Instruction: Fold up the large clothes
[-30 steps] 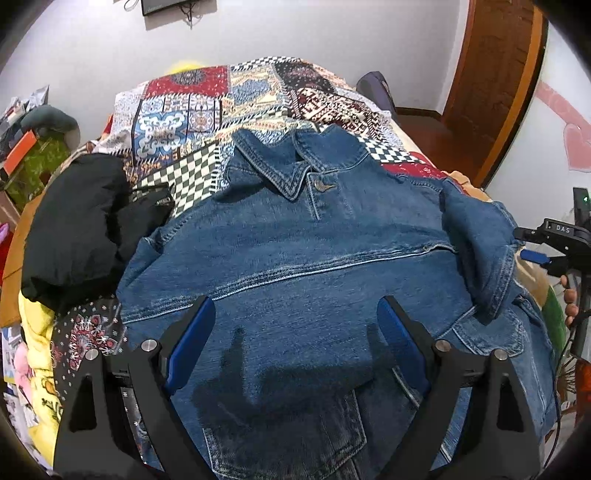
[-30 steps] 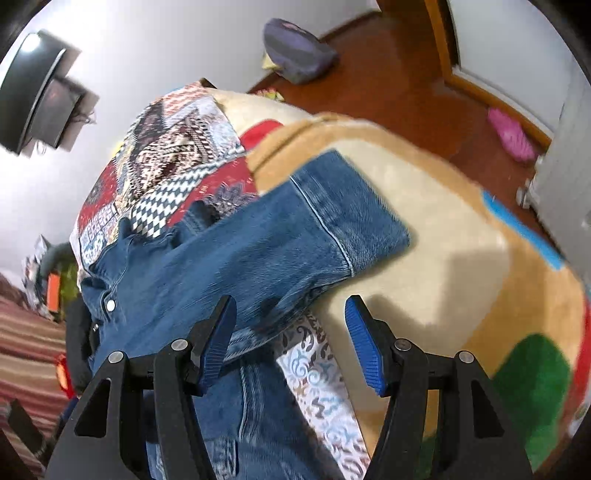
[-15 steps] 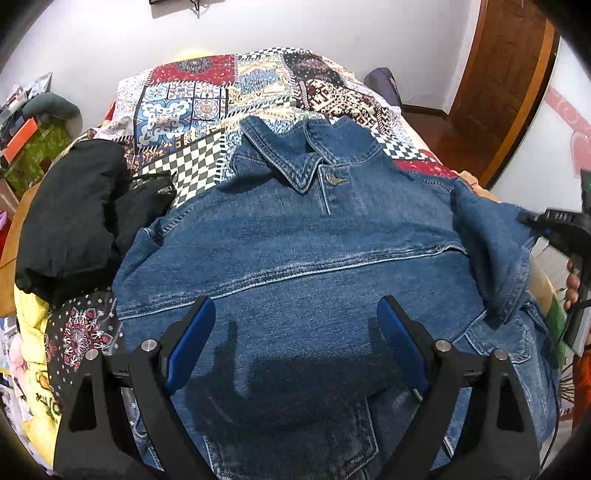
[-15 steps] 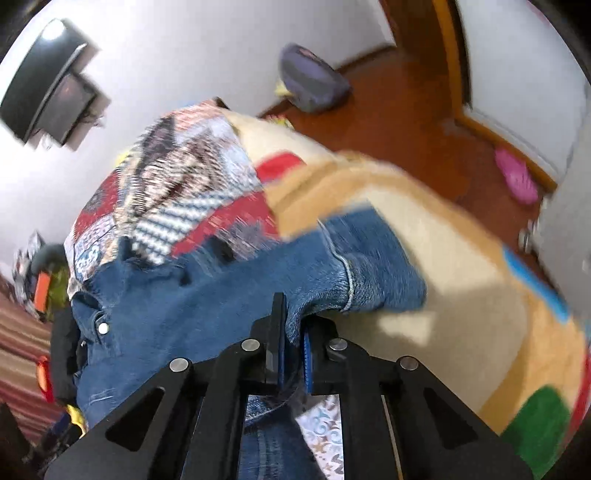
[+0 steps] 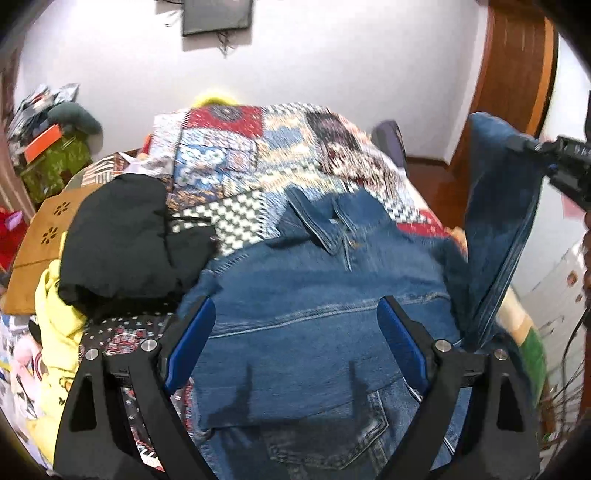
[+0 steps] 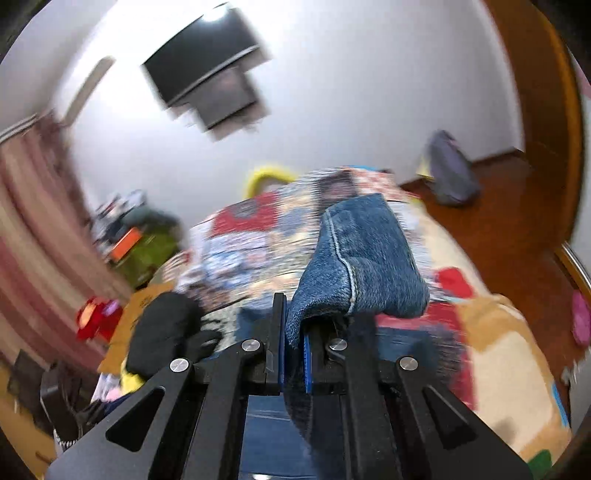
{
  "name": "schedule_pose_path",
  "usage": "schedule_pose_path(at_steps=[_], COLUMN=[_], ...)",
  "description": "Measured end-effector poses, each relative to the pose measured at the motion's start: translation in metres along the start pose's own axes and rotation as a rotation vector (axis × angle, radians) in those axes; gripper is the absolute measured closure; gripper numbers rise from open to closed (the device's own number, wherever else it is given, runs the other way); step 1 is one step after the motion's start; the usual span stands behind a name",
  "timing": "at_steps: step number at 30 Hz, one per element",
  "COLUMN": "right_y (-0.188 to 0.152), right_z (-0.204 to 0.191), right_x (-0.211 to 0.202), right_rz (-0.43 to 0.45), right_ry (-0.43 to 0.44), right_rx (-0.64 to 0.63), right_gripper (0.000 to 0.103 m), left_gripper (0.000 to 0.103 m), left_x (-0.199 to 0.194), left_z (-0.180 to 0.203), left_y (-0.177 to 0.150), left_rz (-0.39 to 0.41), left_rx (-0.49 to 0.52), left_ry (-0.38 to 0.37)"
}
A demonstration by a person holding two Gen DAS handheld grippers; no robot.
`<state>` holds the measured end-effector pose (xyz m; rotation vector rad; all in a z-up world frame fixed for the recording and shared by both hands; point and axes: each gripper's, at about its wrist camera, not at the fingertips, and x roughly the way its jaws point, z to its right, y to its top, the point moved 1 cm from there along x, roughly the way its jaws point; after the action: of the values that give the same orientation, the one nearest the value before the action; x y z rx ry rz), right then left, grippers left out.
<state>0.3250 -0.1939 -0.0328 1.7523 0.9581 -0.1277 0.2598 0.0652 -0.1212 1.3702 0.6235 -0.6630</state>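
— White walls, a dark wall-mounted screen (image 5: 217, 15), and a bed under a patchwork quilt of red, blue and checkered squares (image 5: 236, 147). Where's the garment?

— The blue denim jacket (image 5: 314, 314) lies spread on the quilt, collar toward the far wall. A heap of black clothing (image 5: 122, 236) sits just beside its shoulder on the left. One denim sleeve (image 5: 498, 221) is up off the bed, hanging from the right gripper (image 6: 295, 363).

— So that gripper has it?

— Yes. Its blue pads are clamped narrow on the cuff end, and the cuff (image 6: 354, 258) bunches out past the fingertips in the right wrist view. The left gripper (image 5: 295, 347) stands wide over the jacket's back, nothing between its fingers, not touching the cloth as far as I can tell.

— How will denim like that behave?

— I'd judge it heavy and fairly stiff for cloth. It should hold a crease but drag on the quilt, and thick seams resist bending. Not slippery, not fragile.

— Best places to hold?

— Probably cuffs, hem corners and shoulder seams: doubled, stitched edges give the pads bite. A pinch mid-panel would likely just tent the fabric.
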Motion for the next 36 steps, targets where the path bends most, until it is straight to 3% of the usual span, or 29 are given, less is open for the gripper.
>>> schedule_pose_path(at_steps=[5,9,13,17,20,23,24,28,33,36], right_y=[-0.022,-0.06,-0.115,-0.164,-0.182,-0.19,-0.189,-0.168,-0.131,-0.109], right_z=[-0.072,-0.106,-0.127,-0.131,-0.131,-0.131,-0.131,-0.135,-0.117,-0.096], right_x=[0.042,0.087,0.127,0.152,0.157,0.155,0.151,0.125,0.092,0.072], right_rz=[-0.117,-0.272,-0.461,-0.608,-0.648,-0.76,-0.771,-0.709,-0.551,-0.457], right_ry=[0.127,0.203,0.228,0.186,0.15,0.157,0.164,0.172,0.139,0.098], right_rx=[-0.088,-0.121,-0.169,-0.23,-0.232,-0.219,-0.217,-0.263,-0.271,-0.252], right_gripper=[0.097,0.097,0.097,0.095,0.091,0.066,0.061,0.06,0.059,0.05], left_gripper=[0.014,0.014,0.014,0.014,0.014,0.014,0.014,0.014,0.014,0.014], left_x=[-0.032,-0.048,-0.045,-0.033,-0.02,-0.011,-0.009,-0.004,0.006,0.016], left_z=[-0.041,-0.072,-0.094,-0.107,-0.113,-0.115,-0.114,-0.107,-0.101,-0.1], left_y=[-0.002,-0.014,-0.03,-0.048,-0.059,-0.066,-0.068,-0.072,-0.075,-0.078], left_rz=[0.05,0.058,0.015,-0.045,-0.092,-0.127,-0.138,-0.165,-0.214,-0.256], left_rx=[-0.07,-0.103,-0.142,-0.187,-0.237,-0.287,-0.299,-0.323,-0.367,-0.397], left_ry=[0.007,0.031,0.056,0.057,0.037,-0.001,-0.017,-0.061,-0.113,-0.155])
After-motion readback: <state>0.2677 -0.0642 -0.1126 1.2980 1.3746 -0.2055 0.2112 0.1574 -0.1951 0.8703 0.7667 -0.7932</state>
